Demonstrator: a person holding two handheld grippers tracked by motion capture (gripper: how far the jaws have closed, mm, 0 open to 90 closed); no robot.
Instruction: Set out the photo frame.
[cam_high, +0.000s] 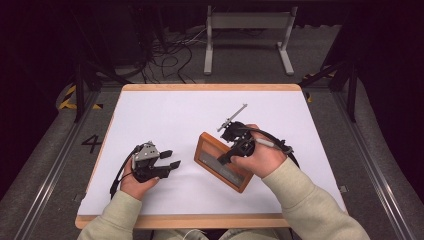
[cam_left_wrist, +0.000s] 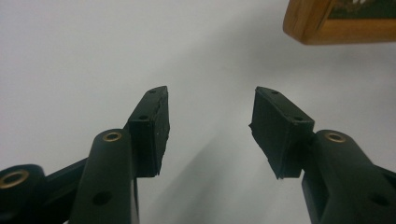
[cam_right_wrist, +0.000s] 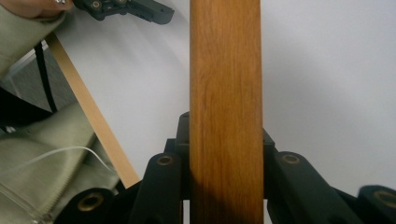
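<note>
A wooden picture frame (cam_high: 209, 145) with a dark inner panel sits tilted over the white table top, right of centre. My right gripper (cam_high: 227, 156) comes down on its upper edge and is shut on it. In the right gripper view the frame's brown wooden edge (cam_right_wrist: 226, 70) runs straight up between the two black jaws, which press on both sides. My left gripper (cam_high: 169, 159) rests at the table's front left with its jaws open and nothing between the pads (cam_left_wrist: 150, 126). A corner of the frame (cam_left_wrist: 317, 28) lies ahead and to the right in the left gripper view.
The white sheet (cam_high: 175, 110) covers a wooden table whose front edge (cam_right_wrist: 93, 116) runs close to the person's sleeves. A grey metal stand (cam_high: 247, 20) and loose cables (cam_high: 170, 55) are on the floor beyond the far edge.
</note>
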